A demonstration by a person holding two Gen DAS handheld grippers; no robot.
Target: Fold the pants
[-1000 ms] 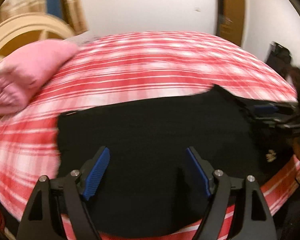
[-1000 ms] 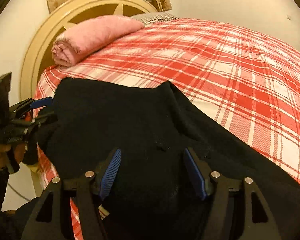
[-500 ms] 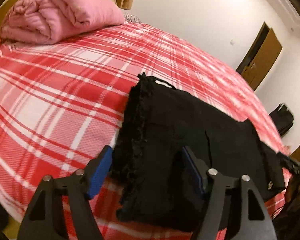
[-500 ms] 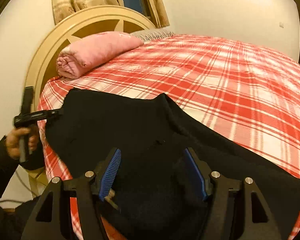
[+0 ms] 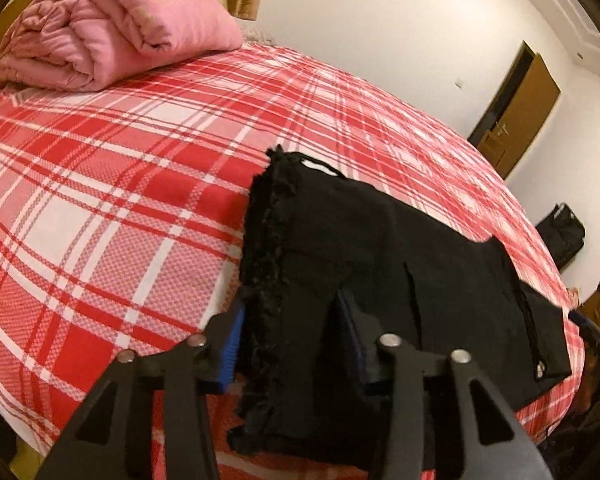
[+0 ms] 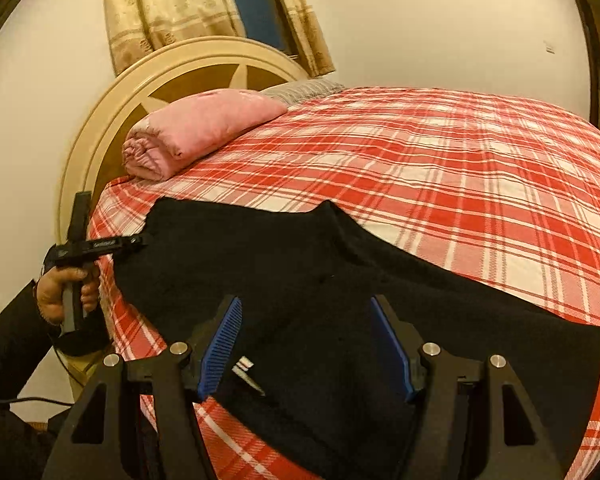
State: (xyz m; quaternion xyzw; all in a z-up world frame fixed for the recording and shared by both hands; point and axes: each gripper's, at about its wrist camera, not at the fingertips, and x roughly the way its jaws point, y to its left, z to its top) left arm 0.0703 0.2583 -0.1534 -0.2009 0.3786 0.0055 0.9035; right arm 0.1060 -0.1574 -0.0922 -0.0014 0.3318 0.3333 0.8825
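Black pants (image 5: 420,272) lie folded lengthwise near the front edge of a red plaid bed (image 5: 100,200). Their frayed hem end faces the left wrist view. My left gripper (image 5: 290,340) straddles that hem, one pad on the bedspread beside it and the other on the cloth, jaws partly narrowed but still apart. In the right wrist view the pants (image 6: 300,264) spread leftward to the left gripper (image 6: 128,242), which a hand holds at their far corner. My right gripper (image 6: 306,350) hovers open over the near end, by a small white label (image 6: 244,364).
A rolled pink blanket (image 6: 196,128) lies at the cream headboard (image 6: 112,112). Curtains and a window are behind it. A brown door (image 5: 516,120) and a black bag (image 5: 562,236) are across the room. Bare plaid bedspread (image 6: 480,184) stretches beyond the pants.
My left gripper swung to the hem end, moved in close, and its jaws narrowed around the hem. The right gripper stayed open and drew back slightly.
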